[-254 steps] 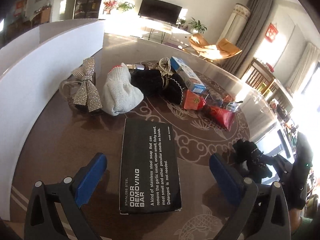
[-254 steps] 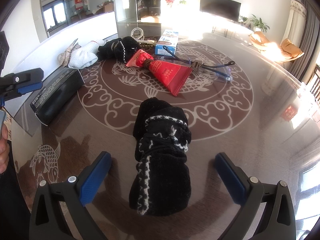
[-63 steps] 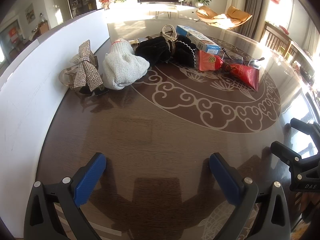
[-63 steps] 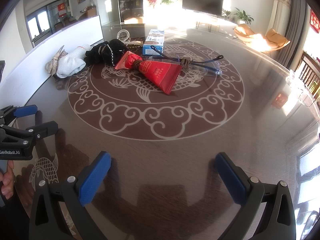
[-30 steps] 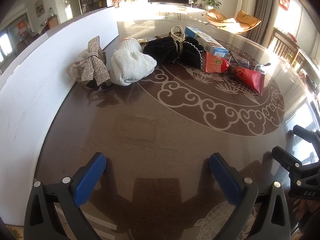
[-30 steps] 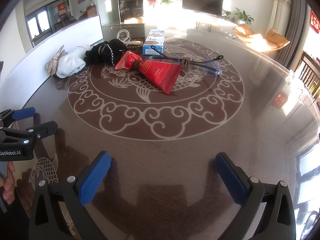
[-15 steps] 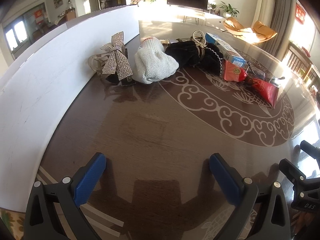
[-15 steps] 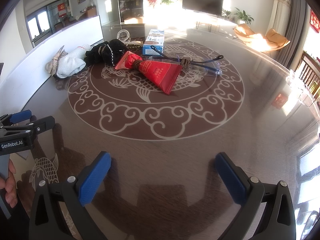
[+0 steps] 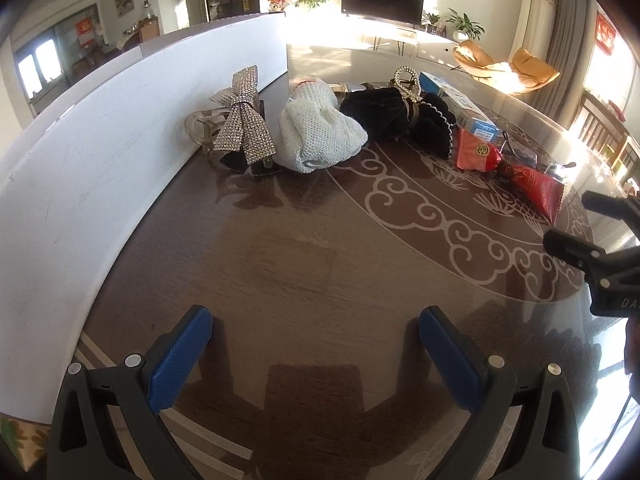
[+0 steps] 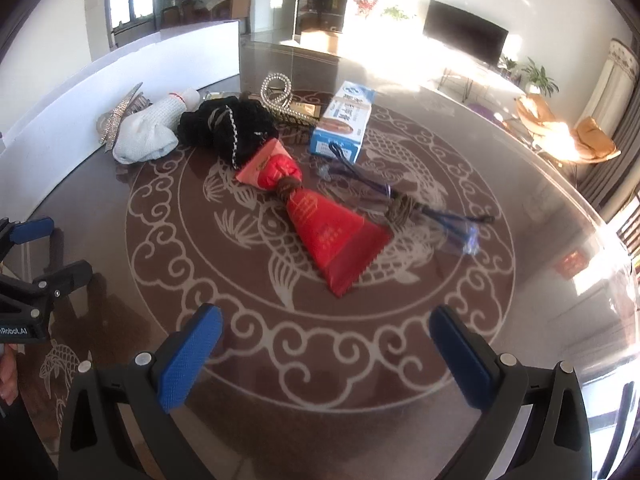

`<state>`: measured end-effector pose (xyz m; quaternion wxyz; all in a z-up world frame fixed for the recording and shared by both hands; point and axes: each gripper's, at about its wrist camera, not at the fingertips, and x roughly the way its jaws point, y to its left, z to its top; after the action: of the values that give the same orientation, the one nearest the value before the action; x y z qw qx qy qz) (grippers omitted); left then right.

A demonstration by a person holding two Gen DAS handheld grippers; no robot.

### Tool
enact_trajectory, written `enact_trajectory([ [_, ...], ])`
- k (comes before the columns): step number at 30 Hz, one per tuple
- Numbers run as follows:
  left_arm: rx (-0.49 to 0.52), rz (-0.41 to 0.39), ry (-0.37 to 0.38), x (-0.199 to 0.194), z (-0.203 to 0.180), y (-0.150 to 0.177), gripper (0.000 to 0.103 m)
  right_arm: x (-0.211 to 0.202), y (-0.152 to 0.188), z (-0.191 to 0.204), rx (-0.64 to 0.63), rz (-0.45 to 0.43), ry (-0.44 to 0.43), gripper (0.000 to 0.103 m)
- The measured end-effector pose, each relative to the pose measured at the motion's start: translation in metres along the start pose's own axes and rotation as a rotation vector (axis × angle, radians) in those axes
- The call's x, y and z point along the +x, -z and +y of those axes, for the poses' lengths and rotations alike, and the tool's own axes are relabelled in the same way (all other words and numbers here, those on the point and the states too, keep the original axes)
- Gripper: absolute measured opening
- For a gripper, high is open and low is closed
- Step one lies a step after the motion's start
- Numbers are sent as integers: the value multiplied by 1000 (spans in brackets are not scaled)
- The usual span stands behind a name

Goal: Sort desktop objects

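Objects lie in a row across the far side of the round brown table: a sparkly silver bow, a white knit glove, a black knit piece with a pearl clip, a blue-white box, a red packet and thin glasses. My left gripper is open over bare table, well short of the bow and glove. My right gripper is open too, just short of the red packet's near end. Nothing is between either pair of fingers.
A white curved board stands along the table's left edge. The right gripper's body shows at the right of the left wrist view, the left one at the left of the right wrist view. Chairs and a TV stand beyond the table.
Both grippers stayed open. The right gripper moved forward toward the red packet and the row of objects. The left gripper swung left, closer to the white board.
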<state>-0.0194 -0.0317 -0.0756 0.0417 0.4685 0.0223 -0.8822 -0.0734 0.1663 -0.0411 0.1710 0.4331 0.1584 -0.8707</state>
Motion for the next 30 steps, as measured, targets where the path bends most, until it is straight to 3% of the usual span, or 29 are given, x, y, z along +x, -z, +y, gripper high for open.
enact_trajectory([
  [6,2,0,1,0,0,0,103,37,-52,5,-46,40,-18,103],
  [9,4,0,3,0,0,-1,103,53,-65,8,-61,74,-43,98],
  [11,5,0,4,0,0,-1,103,59,-68,10,-50,104,-90,70],
  [14,5,0,3,1,0,-1,103,53,-65,7,-7,105,-142,42],
  [16,4,0,3,0,1,0,103,47,-60,10,-11,98,-141,33],
  [24,4,0,3,0,1,0,103,5,1,15,91,33,-97,32],
  [30,4,0,3,0,1,0,103,-19,38,20,73,-32,-43,33],
])
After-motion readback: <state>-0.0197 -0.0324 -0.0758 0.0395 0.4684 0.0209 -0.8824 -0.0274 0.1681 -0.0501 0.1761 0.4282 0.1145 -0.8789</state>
